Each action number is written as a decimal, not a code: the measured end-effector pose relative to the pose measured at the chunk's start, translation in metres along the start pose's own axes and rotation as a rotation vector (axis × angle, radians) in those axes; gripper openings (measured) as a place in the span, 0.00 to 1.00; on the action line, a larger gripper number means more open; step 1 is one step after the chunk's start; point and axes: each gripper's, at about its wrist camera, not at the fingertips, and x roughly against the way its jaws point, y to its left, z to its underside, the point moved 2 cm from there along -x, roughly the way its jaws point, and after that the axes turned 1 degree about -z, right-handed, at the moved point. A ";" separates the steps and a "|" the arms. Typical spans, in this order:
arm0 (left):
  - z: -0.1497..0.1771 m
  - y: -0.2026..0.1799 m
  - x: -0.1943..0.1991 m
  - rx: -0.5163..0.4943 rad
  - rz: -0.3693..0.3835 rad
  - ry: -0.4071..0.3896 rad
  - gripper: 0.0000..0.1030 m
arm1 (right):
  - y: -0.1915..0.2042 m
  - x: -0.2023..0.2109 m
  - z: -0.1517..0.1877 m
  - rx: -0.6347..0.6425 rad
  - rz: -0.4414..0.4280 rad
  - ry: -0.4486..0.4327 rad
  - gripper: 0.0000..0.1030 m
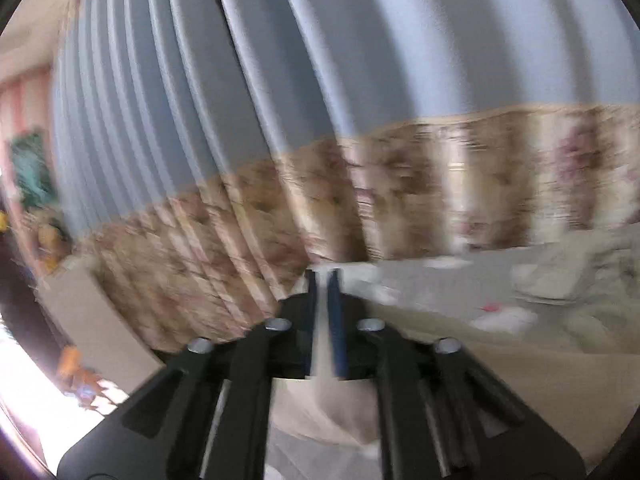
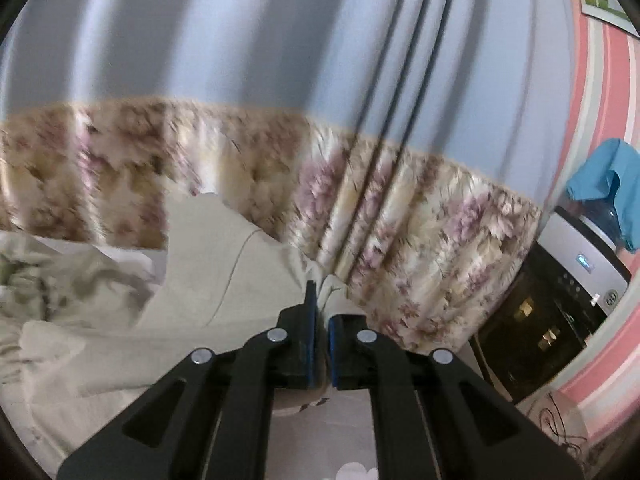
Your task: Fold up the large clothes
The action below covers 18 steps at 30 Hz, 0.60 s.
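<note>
- Looking down the left gripper (image 1: 323,276), we see its blue pads pinched together on a strip of pale beige cloth (image 1: 320,400) that runs between the jaws and hangs below them at the bottom centre of the frame.
- The whole left view is smeared with blur, so we can't say much beyond the grey bed (image 1: 440,280) at the right, with more rumpled pale fabric on it.
- In the right view, the right gripper (image 2: 321,280) is clamped shut too, with an edge of the same beige cloth (image 2: 208,260) caught at its tips, dead centre.
- From there the cloth spreads off to the left and lower left of the frame, creased and loosely bunched.
- Behind everything hangs a blue curtain (image 2: 240,40) with a flowery lower band.
- At the right edge we spot a water dispenser (image 2: 580,264) with a blue rag (image 2: 608,176) draped over the top, against a pink striped wall (image 2: 600,80).
</note>
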 end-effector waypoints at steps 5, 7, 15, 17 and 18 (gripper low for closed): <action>0.010 -0.012 -0.001 -0.039 0.079 0.068 0.37 | 0.000 -0.057 0.049 -0.030 -0.042 0.287 0.31; 0.025 -0.016 0.030 -0.054 0.137 0.027 0.66 | -0.002 -0.042 0.063 -0.009 -0.082 0.281 0.59; 0.111 -0.067 0.132 -0.174 0.463 0.009 0.81 | -0.044 0.084 0.126 -0.015 -0.083 0.180 0.95; 0.126 -0.080 0.155 -0.209 0.506 -0.033 0.83 | -0.046 0.119 0.142 -0.106 -0.147 0.154 0.95; 0.131 -0.087 0.163 -0.229 0.527 -0.056 0.85 | -0.040 0.136 0.152 -0.130 -0.204 0.149 0.95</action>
